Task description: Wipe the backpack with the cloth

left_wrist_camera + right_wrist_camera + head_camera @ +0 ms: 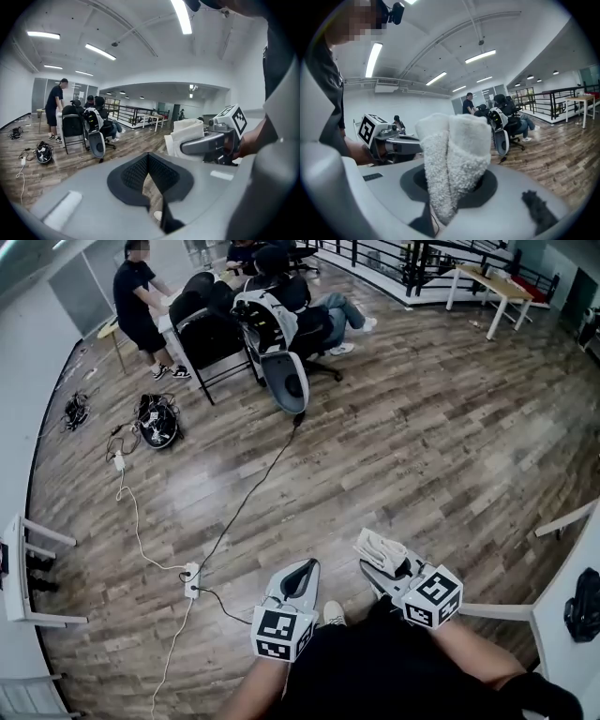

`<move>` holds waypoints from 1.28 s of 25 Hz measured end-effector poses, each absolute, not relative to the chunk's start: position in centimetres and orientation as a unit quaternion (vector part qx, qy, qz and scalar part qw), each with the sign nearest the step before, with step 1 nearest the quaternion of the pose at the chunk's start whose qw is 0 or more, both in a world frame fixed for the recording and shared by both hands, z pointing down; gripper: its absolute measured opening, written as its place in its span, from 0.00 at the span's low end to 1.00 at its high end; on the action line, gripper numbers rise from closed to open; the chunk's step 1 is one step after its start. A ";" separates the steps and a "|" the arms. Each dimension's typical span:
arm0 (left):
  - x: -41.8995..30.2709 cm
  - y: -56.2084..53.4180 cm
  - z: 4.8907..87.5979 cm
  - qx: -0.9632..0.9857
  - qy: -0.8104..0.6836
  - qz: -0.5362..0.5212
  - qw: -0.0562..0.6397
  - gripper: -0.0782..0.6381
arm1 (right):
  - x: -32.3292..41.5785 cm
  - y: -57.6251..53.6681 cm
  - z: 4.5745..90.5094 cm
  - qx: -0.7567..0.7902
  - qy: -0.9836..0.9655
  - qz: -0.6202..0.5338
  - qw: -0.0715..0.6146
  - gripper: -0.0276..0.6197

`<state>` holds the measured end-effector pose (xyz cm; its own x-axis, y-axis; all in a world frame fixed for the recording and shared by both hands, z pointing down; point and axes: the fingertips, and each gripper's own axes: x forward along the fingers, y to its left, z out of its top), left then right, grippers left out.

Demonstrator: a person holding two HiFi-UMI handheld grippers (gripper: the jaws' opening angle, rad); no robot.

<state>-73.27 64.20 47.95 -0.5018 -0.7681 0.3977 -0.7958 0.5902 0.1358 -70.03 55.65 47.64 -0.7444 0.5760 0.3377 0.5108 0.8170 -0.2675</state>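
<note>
While the left gripper (149, 158) is carrying nothing, its two dark pads drawn in until the tips meet, the right gripper (454, 185) is clamped on the one cloth (457, 145) — a white, fluffy piece folded into a thick roll that stands up out of the jaws. Both tools are held low in front of the person, side by side and near each other. Each bears one cube, two in all: the left marker cube (281, 634) and the right marker cube (433, 596).

Under them is a wooden floor (422, 446). One white power strip (191, 579) lies on it just left of the left gripper, with thin cables running off it.

At the right edge of the head view one black bag (583, 606) lies on a white table (558, 634). It is only partly in view and well apart from the cloth.

Farther off, one standing person (136, 301) leans toward a cluster of seats where at least two more people sit. One black folding chair (211, 343) and one grey office chair (284, 381) face this way. A light-and-dark bundle (261, 320) sits above the office chair's back — too small to identify. One round dark thing (157, 420) rests on the floor near the wall, and one wooden table (492, 287) stands by the railing.
</note>
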 end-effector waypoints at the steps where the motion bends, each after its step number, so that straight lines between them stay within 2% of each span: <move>1: -73.1 63.9 48.2 0.462 -0.860 0.035 0.214 0.12 | -69.5 55.5 47.9 -0.282 -0.933 0.078 0.210 0.18; 19: -67.4 53.1 48.4 0.608 -0.766 0.060 0.198 0.12 | -59.6 46.5 47.8 -0.105 -0.967 0.109 0.204 0.18; 32: -53.7 45.7 48.0 0.624 -0.753 0.058 0.200 0.12 | -42.8 40.2 48.0 -0.057 -0.972 0.127 0.191 0.18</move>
